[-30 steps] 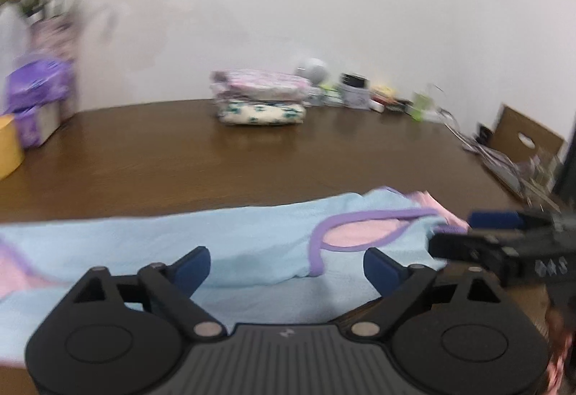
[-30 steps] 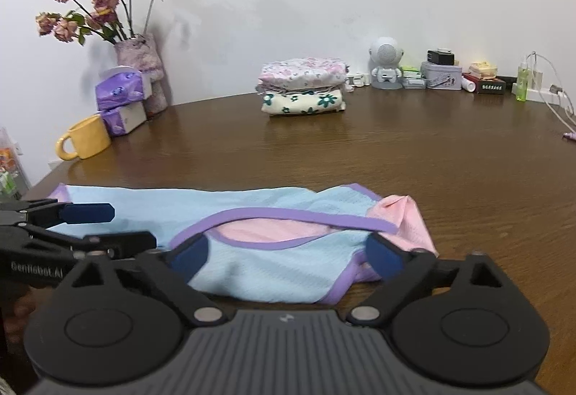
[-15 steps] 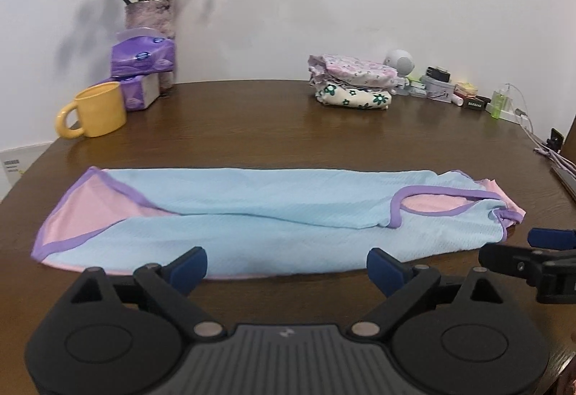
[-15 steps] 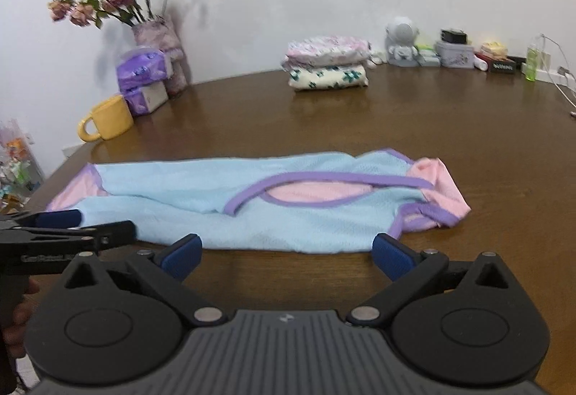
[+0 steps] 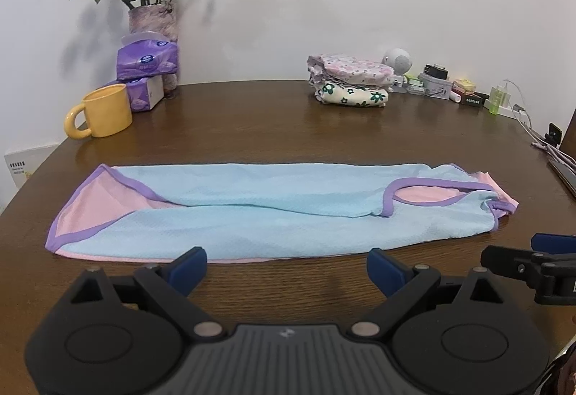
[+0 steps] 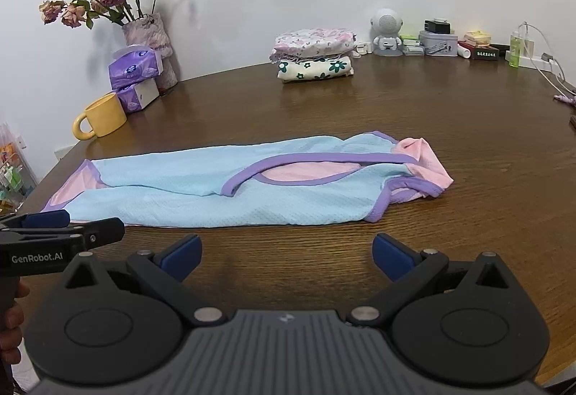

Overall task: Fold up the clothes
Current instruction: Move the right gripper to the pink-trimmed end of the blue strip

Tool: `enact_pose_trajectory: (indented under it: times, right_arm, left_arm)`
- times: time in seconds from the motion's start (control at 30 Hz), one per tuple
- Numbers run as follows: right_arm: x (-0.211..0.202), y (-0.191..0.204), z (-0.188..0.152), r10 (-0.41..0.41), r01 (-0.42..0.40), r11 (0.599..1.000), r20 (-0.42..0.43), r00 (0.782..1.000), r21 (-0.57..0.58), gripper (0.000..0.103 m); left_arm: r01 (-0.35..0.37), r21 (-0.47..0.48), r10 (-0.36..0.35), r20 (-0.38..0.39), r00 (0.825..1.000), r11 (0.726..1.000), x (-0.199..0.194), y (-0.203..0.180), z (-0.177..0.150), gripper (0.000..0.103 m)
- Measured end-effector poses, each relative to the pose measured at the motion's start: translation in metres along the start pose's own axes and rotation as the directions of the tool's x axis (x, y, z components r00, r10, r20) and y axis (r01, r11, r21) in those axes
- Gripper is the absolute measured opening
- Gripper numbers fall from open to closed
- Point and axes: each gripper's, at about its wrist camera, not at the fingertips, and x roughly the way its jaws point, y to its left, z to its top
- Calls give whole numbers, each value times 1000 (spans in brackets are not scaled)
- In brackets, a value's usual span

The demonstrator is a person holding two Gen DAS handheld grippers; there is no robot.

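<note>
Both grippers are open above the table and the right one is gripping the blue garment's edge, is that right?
Not quite. The right gripper grips nothing: the right wrist view shows its jaws spread over bare table, short of the garment. The left gripper is open too.

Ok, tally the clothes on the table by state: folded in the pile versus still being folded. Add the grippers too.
Folded in the pile: 2, the pink floral piece on the green-flower piece
Still being folded: 1, the blue garment
Grippers: 2, left and right, both open and empty
Total: 3 clothes, 2 grippers
</note>
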Motion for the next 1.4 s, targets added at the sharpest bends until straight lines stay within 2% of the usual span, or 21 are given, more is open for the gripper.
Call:
enact_pose_trajectory:
  times: [0.33,0.63,0.97,1.1,1.4]
  right_arm:
    - [3,-22,6,-11,10,999,9,1000,52,103]
    - [13,-39,14,-24,24,998,2,1000,51,103]
    - [24,-65,25,-42,41,996,14,999,84,103]
    - [29,-79,27,-54,51,992,23,998,111,103]
    - [41,-109,32,-54,47,981,33,998,190,103]
  left_arm:
    - [13,51,-14,14,1000,999,8,-21,14,96]
    - [35,79,-35,-2,999,996,24,-34,26,96]
    - [127,110,-123,-37,992,986,49,-50,41,96]
    - [204,125,-199,-51,979,971,59,-60,49,96]
    - [277,231,-270,-59,961,933,81,-100,59,95]
